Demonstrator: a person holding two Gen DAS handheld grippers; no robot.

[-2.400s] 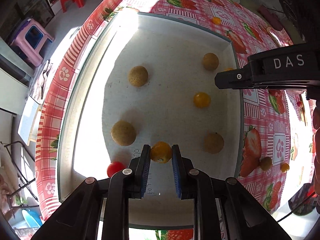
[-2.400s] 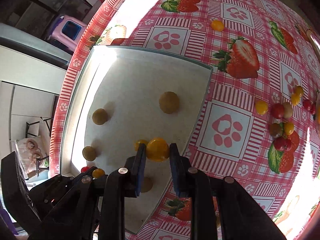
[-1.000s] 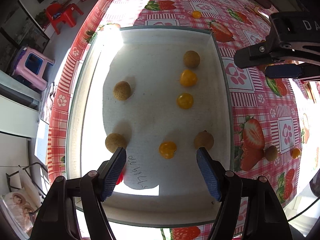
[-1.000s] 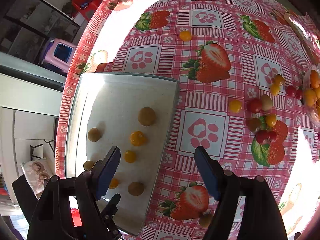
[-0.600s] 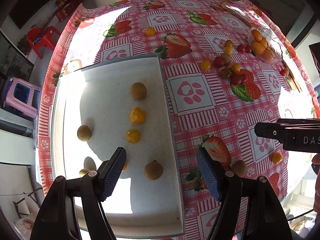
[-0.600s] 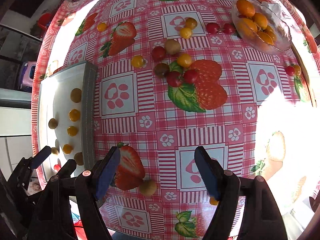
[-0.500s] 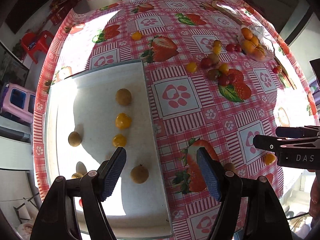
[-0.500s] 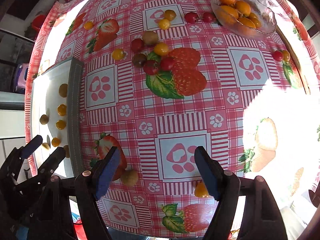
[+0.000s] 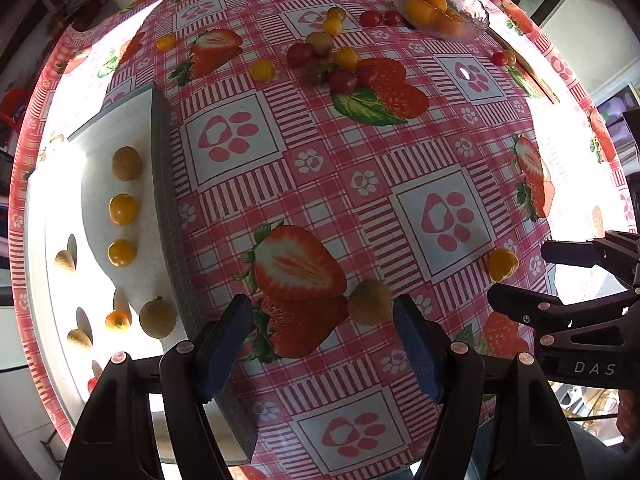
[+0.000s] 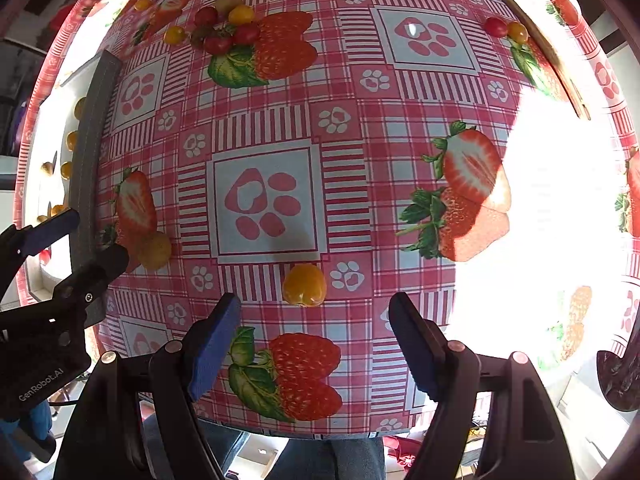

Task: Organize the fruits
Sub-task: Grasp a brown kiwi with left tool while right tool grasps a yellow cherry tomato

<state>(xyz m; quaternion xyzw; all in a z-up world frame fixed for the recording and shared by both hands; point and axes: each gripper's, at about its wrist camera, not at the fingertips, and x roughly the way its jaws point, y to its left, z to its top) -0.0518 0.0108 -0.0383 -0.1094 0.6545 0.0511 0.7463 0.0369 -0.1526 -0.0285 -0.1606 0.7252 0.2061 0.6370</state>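
Note:
My left gripper (image 9: 322, 340) is open and empty over the tablecloth, with a tan round fruit (image 9: 369, 302) just ahead of its right finger. My right gripper (image 10: 314, 340) is open and empty, with a yellow tomato (image 10: 304, 285) lying just ahead between its fingers. The same tomato shows in the left wrist view (image 9: 502, 264). The tan fruit shows in the right wrist view (image 10: 155, 250). The white tray (image 9: 160, 184) at the left holds several tan and yellow fruits, such as a yellow one (image 9: 123, 209).
A cluster of red, yellow and brown small fruits (image 9: 332, 64) lies at the far middle of the table. A glass bowl of oranges (image 9: 440, 8) stands at the far right. The table's near edge (image 10: 320, 432) is close below my right gripper.
Both grippers let go of yellow fruits in the tray, opened wide, and swung right and back to the table's near edge, above the loose tan fruit and yellow tomato.

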